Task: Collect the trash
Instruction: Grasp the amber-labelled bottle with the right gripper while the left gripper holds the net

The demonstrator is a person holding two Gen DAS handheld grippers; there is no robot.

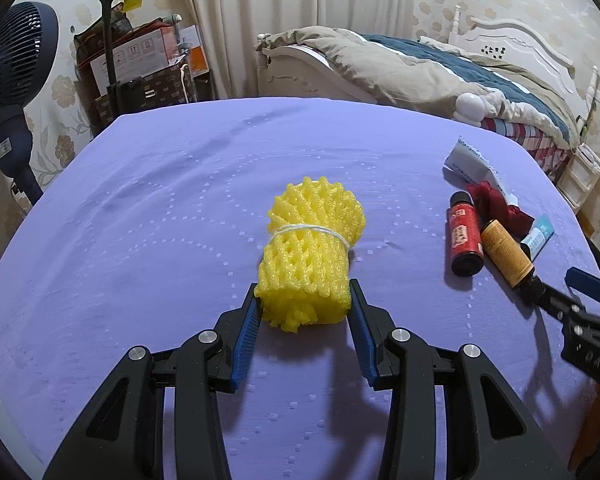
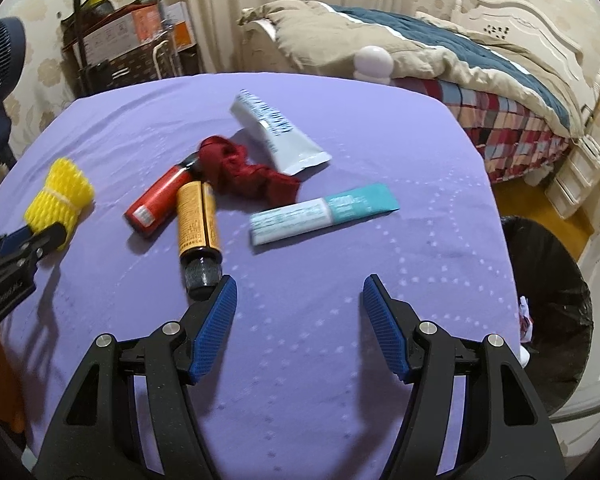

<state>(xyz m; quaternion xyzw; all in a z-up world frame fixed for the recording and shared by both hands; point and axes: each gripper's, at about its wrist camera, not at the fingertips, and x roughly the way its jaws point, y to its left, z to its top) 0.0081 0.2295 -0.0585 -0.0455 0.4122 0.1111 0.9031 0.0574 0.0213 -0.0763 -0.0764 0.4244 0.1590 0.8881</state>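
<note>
we set our left gripper (image 1: 304, 300) around the near end of the yellow foam net (image 1: 310, 254) on the purple table (image 1: 140, 220), pads touching its sides, apparently to lift it. our right gripper (image 2: 298, 300) hangs wide and empty just beside the amber bottle (image 2: 198, 220). beyond lie a red bottle (image 2: 158, 202), red cloth (image 2: 244, 172) and two tubes (image 2: 276, 132). the black bin (image 2: 556, 304) waits at the table's right edge, likely the trash's destination.
</note>
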